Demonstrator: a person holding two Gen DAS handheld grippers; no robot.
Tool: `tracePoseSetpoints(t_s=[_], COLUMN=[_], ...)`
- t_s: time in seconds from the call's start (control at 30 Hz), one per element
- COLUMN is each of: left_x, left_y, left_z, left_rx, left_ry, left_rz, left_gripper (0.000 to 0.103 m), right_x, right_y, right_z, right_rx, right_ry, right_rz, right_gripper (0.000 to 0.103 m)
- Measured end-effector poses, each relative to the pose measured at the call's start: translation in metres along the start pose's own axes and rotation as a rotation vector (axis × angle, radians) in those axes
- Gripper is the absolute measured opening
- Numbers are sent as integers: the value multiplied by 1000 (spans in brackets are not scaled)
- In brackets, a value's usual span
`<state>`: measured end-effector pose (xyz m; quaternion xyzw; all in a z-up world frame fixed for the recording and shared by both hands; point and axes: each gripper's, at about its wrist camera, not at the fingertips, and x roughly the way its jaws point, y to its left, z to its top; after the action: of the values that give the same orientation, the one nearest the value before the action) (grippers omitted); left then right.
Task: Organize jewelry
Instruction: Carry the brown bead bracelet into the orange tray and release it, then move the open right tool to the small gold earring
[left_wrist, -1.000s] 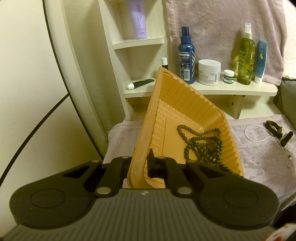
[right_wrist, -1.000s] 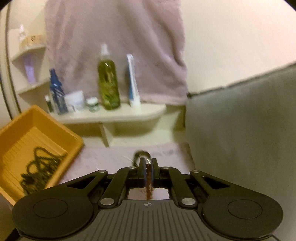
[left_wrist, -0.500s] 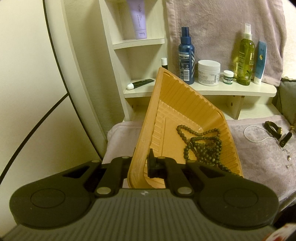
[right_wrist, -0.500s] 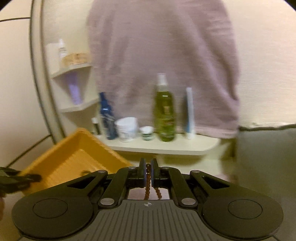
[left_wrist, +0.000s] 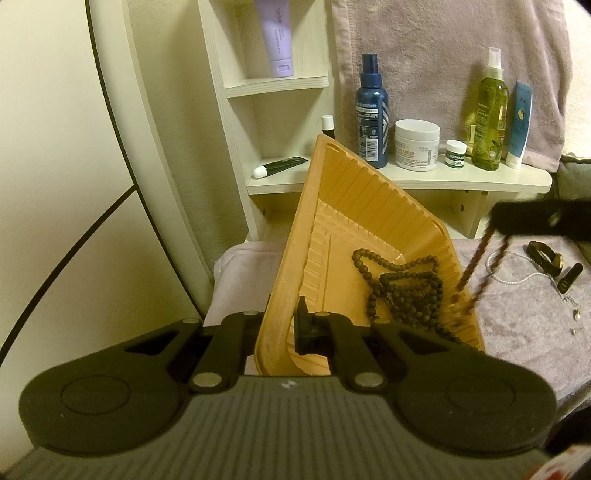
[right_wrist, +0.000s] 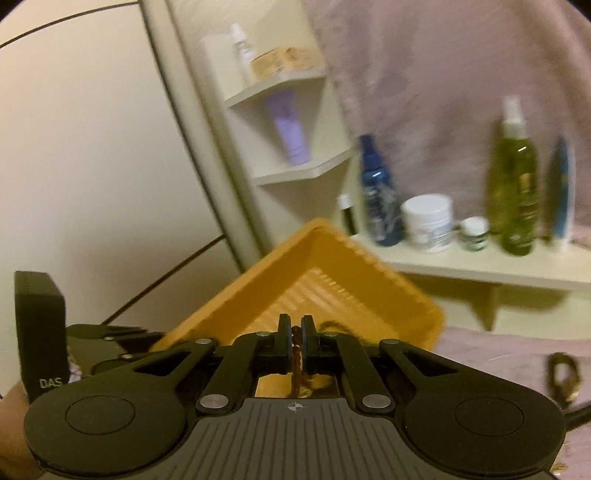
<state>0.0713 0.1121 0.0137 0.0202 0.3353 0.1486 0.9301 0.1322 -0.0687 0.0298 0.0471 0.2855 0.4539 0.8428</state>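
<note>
My left gripper clamped on tilted ribbed orange plastic tray rim, my right gripper pinching brown beaded bracelet above the tray, dark bead necklace ahead inside.

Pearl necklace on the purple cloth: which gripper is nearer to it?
Right. The right gripper, holding a brown bead strand, hangs just beside the pearl necklace; the left gripper clamps the orange tray rim, farther away.

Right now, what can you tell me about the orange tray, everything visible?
The orange tray looks like thin moulded plastic, rectangular with rounded corners, ribbed sloping walls and a ridged floor. It is tilted, its left side raised, with the left gripper shut on its near rim. A dark bead necklace lies piled toward its lower right side. It sits over a mauve towel, below the shelf. The right gripper dangles a brown bead strand over its right edge.
</note>
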Motion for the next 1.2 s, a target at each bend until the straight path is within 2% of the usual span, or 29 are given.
tracePoseSetpoints(t_s=[0.5, 0.6, 0.7, 0.9, 1.2], left_x=[0, 0, 0, 0, 0], left_y=[0, 0, 0, 0, 1], left_z=[1, 1, 1, 1, 0], left_rx=[-3, -3, -2, -3, -4], left_ry=[0, 0, 0, 0, 0], left_rz=[-1, -1, -1, 0, 0], left_gripper=[6, 6, 6, 6, 6], right_x=[39, 44, 42, 14, -65], right_y=[2, 0, -7, -32, -88], right_z=[-21, -26, -29, -22, -27], right_rx=[44, 61, 92, 149, 187], right_ry=[140, 168, 152, 65, -88], right_rz=[93, 91, 70, -32, -351], right_gripper=[5, 5, 8, 13, 15])
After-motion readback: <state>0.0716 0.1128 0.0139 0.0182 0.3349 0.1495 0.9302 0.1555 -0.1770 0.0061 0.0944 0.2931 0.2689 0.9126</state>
